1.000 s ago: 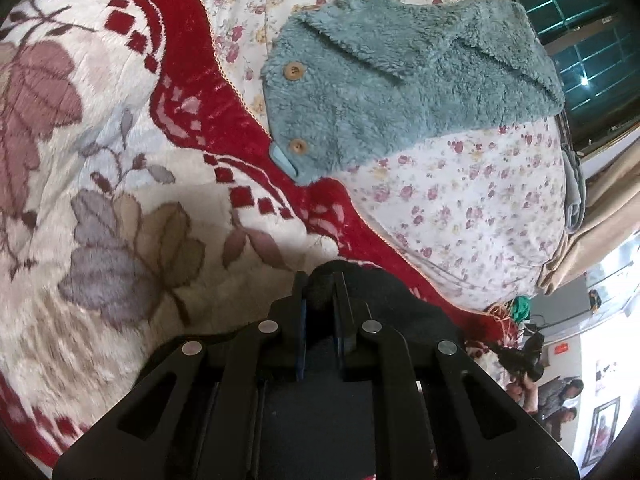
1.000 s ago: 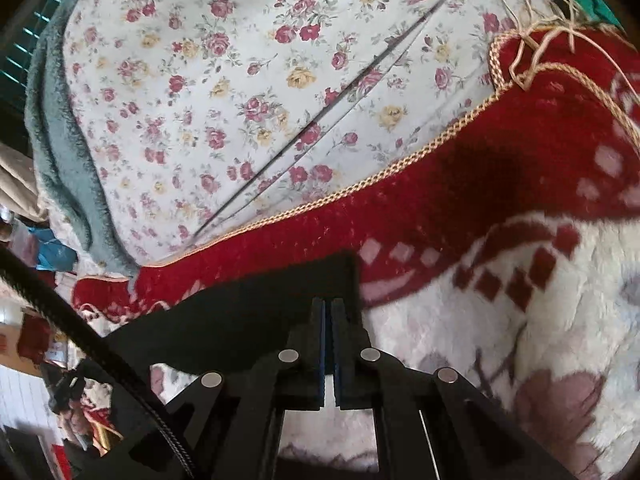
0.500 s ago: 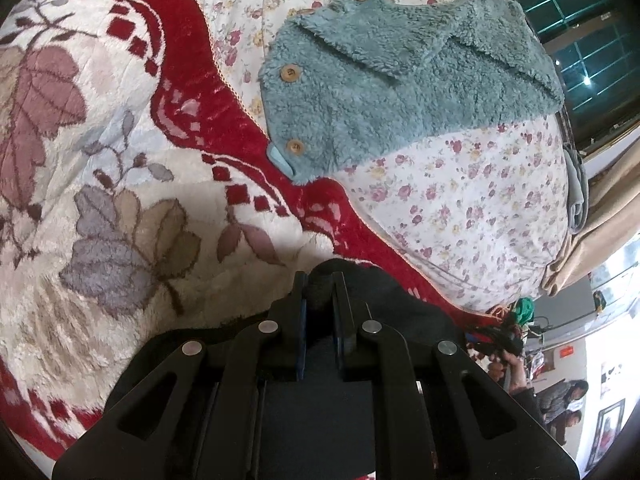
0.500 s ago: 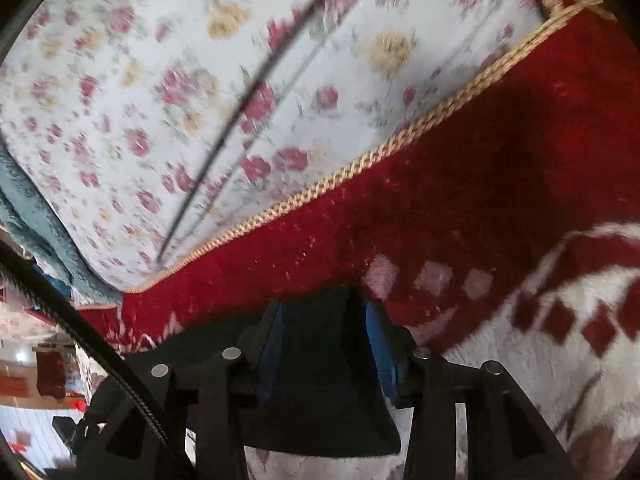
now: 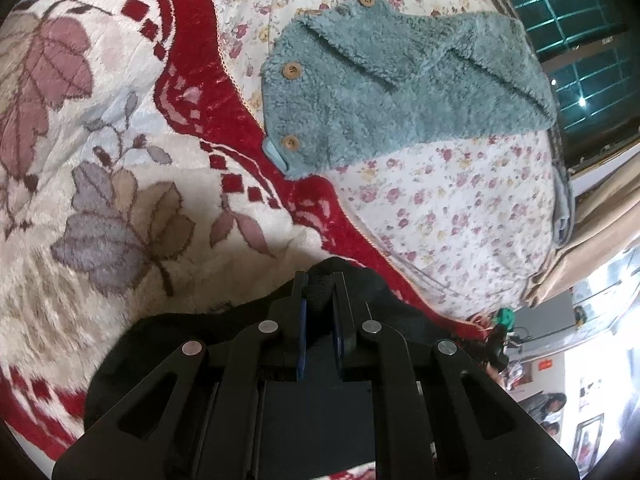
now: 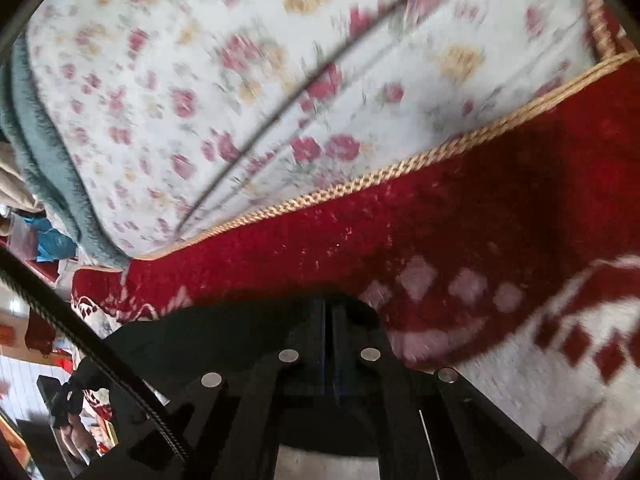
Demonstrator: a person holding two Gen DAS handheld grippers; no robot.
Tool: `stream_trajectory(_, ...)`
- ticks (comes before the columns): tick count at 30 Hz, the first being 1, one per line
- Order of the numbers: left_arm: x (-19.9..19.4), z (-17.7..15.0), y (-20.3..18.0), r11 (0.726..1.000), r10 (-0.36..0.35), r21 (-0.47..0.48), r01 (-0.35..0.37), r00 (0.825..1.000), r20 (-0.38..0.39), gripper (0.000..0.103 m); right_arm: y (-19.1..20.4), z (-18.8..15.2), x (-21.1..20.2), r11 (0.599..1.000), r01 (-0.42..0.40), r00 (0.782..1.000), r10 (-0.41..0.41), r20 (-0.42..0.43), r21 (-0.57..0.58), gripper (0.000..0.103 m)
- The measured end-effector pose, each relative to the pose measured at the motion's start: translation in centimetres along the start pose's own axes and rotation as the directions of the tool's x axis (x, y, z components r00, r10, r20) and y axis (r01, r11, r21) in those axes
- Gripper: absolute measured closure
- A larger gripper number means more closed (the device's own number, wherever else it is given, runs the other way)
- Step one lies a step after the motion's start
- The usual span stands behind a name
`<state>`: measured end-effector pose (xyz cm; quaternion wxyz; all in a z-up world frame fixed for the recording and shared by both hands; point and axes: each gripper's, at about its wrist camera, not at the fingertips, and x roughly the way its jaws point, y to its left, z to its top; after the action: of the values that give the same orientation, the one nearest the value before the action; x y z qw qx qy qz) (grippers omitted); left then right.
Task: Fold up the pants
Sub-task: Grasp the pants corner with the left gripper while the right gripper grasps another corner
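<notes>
The black pants (image 5: 384, 300) lie on a red and cream plush blanket (image 5: 120, 208), mostly hidden under my grippers. My left gripper (image 5: 319, 284) is shut on a bunched edge of the pants, with black cloth pinched between its blue pads. In the right wrist view the pants (image 6: 224, 332) spread to the left of my right gripper (image 6: 329, 304), whose fingers are pressed together on the pants' edge, low over the blanket's red border (image 6: 460, 224).
A teal fleece jacket (image 5: 400, 88) with wooden buttons lies on the floral sheet (image 5: 460, 208) beyond the blanket. Its edge shows in the right wrist view (image 6: 44, 160). A window (image 5: 580, 20) and curtain (image 5: 600, 232) are at the right. A black cable (image 6: 80, 344) crosses lower left.
My right gripper opened over the pants' edge half a second ago and has closed on it again. My left gripper stays shut on the pants and has shifted slightly.
</notes>
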<state>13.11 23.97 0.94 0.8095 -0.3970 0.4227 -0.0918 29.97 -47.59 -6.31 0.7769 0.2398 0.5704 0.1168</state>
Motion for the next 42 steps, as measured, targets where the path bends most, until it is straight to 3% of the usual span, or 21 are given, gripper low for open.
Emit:
stream_trajectory(8,-4.3,-2.8,0.7,0.997,-0.072,-0.036,0.073,0.997,0.036,0.094,0.3,-5.3,-9.0,0.995,-0.028,0.998,0.034,0.054,-0.096,0.101)
stream_trajectory(18,-8.5,-8.5,6.2,0.981,-0.127,-0.137,0.135,0.990,0.065,0.094,0.3,-16.8,-15.1,0.985,-0.052,0.995,0.065,0.075,-0.163,0.101)
stream_trajectory(23,-7.1,-9.9,9.8,0.972,-0.115,-0.201,0.122,0.992,0.044,0.094,-1.2,-21.4,-15.4,0.985,-0.026,0.998,0.034,0.047,-0.170,0.101)
stream_trajectory(28,-6.9,-10.0,11.1,0.971,-0.098,-0.207,0.117,0.990,0.097,0.094,-3.3,-23.0,-14.4,0.995,-0.006,1.000,0.008,0.016,-0.101,0.101)
stream_trajectory(30,-6.5,-9.9,12.0,0.963,-0.085,-0.247,0.111,0.990,0.112,0.094,-4.0,-22.4,-14.5,0.997,-0.073,0.997,0.074,0.036,-0.010,0.101)
stream_trajectory(32,-6.1,-10.1,12.8,0.956,-0.073,-0.274,0.103,0.990,0.120,0.094,-4.9,-21.6,-14.5,0.973,-0.195,0.980,0.188,0.063,0.124,0.095)
stream_trajectory(33,-6.0,-10.3,12.9,0.956,-0.074,-0.275,0.105,0.990,0.119,0.094,-5.4,-21.4,-14.2,0.937,-0.280,0.960,0.267,0.089,0.210,0.083)
stream_trajectory(34,-5.9,-10.4,13.1,0.956,-0.073,-0.276,0.104,0.990,0.120,0.094,-5.7,-21.3,-13.9,0.903,-0.336,0.942,0.317,0.113,0.268,0.059)
stream_trajectory(36,-5.9,-10.8,13.3,0.956,-0.076,-0.272,0.108,0.989,0.123,0.094,-6.0,-21.2,-13.2,0.845,-0.379,0.925,0.337,0.176,0.376,0.039)
stream_trajectory(40,-6.2,-11.1,13.6,0.952,-0.096,-0.277,0.129,0.987,0.130,0.094,-5.6,-21.6,-10.9,0.783,-0.362,0.931,0.328,0.158,0.506,0.038)
stream_trajectory(42,-6.1,-11.1,13.5,0.952,-0.100,-0.276,0.133,0.986,0.132,0.094,-5.2,-22.1,-9.3,0.755,-0.374,0.923,0.360,0.136,0.539,0.038)
